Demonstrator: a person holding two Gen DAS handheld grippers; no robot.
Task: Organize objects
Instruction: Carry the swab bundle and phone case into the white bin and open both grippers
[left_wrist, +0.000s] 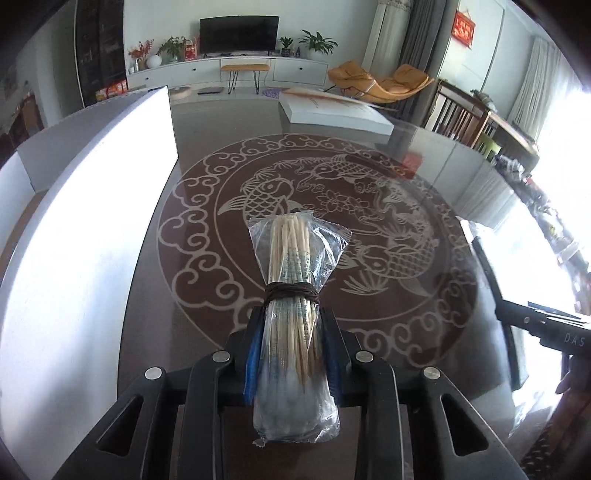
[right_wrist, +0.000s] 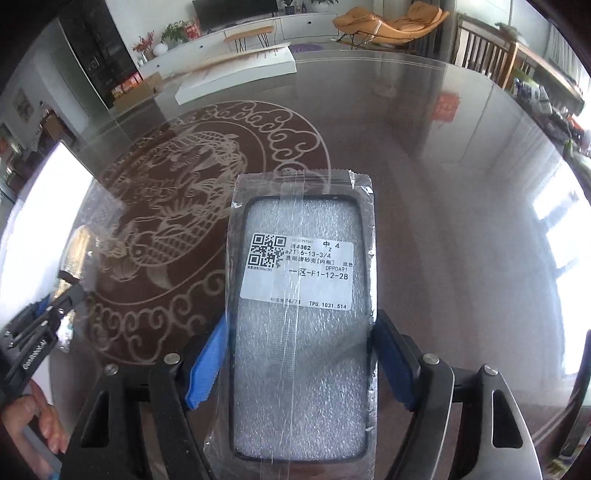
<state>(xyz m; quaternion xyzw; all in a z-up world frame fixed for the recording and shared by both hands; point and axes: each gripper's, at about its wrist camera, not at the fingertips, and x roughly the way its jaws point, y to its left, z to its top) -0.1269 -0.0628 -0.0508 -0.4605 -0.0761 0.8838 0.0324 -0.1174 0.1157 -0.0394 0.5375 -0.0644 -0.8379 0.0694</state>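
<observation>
A bundle of thin wooden sticks, wrapped in clear plastic and tied with a brown band, sticks out forward between the blue pads of my left gripper, which is shut on it just below the band. In the right wrist view a black phone case lies in a clear bag with a white label and foam filling. My right gripper is shut on the case's two long sides. Both things hang over the glass table with its fish pattern. Each gripper shows at the edge of the other's view.
A tall white box stands on the table close on the left. A flat white box lies at the far edge. A person's hand holds the left gripper's handle. Chairs and a cluttered shelf are at the right.
</observation>
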